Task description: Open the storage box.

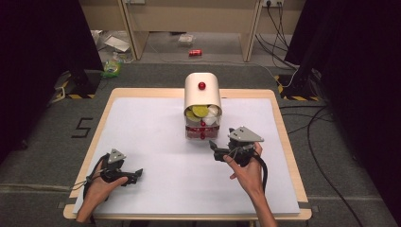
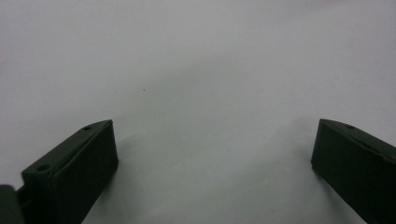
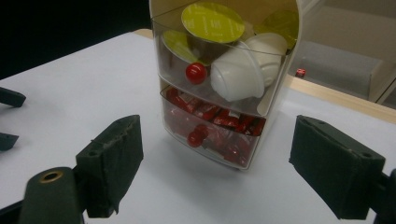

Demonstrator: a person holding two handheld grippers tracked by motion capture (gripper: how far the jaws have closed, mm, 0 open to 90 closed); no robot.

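A cream cabinet (image 1: 202, 90) with a rounded top and a red knob on its lid stands at the middle back of the table. In the right gripper view its clear upper drawer (image 3: 224, 56) holds yellow-green and white capsules behind a red knob (image 3: 196, 73). The lower drawer (image 3: 219, 133) holds red sachets. My right gripper (image 1: 215, 150) hovers just in front and to the right of the cabinet, open (image 3: 215, 154), with nothing between its jaws. My left gripper (image 1: 137, 176) rests at the front left, open (image 2: 212, 135) over the bare white surface.
The white table top (image 1: 156, 142) has a wooden rim (image 1: 283, 127). Behind the table on the floor lie a red can (image 1: 195, 52), cables (image 1: 312, 127) and black stand feet (image 1: 82, 82). The left gripper's jaw tips (image 3: 9, 98) show at the left edge of the right gripper view.
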